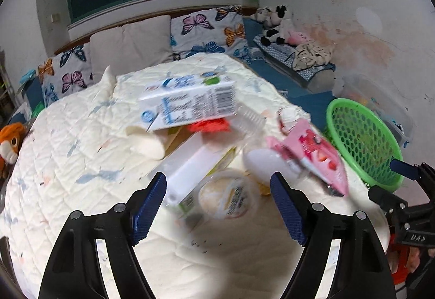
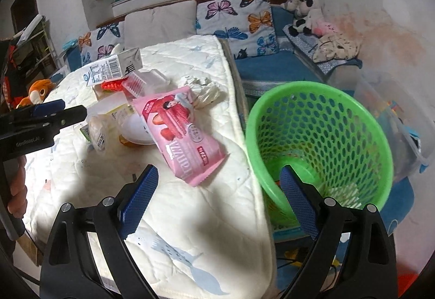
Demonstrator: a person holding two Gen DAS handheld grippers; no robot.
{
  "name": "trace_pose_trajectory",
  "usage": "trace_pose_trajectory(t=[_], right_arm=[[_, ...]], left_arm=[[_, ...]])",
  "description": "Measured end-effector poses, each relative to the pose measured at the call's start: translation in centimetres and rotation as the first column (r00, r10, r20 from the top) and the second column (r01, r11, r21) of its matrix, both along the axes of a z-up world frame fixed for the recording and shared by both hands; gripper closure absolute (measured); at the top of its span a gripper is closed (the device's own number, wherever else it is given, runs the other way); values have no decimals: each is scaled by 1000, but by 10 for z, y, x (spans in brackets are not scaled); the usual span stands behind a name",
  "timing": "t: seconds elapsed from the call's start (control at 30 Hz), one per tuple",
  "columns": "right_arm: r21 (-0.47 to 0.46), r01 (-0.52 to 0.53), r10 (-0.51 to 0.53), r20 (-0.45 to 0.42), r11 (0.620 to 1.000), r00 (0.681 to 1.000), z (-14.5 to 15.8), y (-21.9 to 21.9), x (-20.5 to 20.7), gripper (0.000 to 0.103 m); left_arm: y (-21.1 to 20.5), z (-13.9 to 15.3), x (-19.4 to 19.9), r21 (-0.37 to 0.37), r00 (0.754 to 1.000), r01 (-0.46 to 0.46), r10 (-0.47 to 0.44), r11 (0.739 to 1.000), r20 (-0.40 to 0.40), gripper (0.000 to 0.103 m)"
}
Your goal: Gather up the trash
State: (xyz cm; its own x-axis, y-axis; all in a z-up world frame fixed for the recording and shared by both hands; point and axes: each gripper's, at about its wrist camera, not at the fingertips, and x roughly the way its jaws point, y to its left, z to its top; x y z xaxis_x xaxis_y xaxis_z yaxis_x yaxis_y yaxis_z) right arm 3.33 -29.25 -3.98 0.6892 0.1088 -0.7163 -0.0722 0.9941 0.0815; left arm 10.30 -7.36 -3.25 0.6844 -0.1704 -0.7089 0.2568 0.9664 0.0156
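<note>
A pile of trash lies on a cream quilt [image 1: 68,157]: a white-and-blue milk carton [image 1: 190,100], a white box [image 1: 190,166], a round lidded cup [image 1: 228,195], a white bowl [image 1: 266,166] and a pink wrapper [image 1: 312,157]. My left gripper [image 1: 217,209] is open and empty, just short of the cup. My right gripper [image 2: 217,204] is open and empty, over the quilt's edge between the pink wrapper [image 2: 182,133] and the green mesh basket [image 2: 320,141]. The basket also shows in the left wrist view [image 1: 364,141].
Crumpled tissue [image 2: 206,90], a clear plastic tray [image 2: 146,81] and something red [image 2: 111,85] lie behind the wrapper. Butterfly cushions [image 2: 233,19] line the back. A clear storage bin [image 2: 394,119] stands right of the basket. An orange plush toy [image 1: 11,141] sits left.
</note>
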Motion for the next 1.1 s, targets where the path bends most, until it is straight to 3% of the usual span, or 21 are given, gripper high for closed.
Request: trace_pose_trajectory(t=[0.4,0.7,0.97,1.1], right_arm=[[17,-180,181,-65,983,981,-17,27,47,13],[-16,-227,224,-114,974,968,-35,37,66,13],[-6,-226,224,-115,974,968,-36,34,64,36],[0,-218,217,-113,976,970,-34,31,62,42]], left_arm=[[33,-18,-4,-13,998,-48,48,999,-46,27],[27,-26,-6,-1,998,18,-18,1000,-64,23],[3,-31,-2,61,994,105,-103,993,-34,16],[-8,-36,0,102,988,156,-155,983,-18,12]])
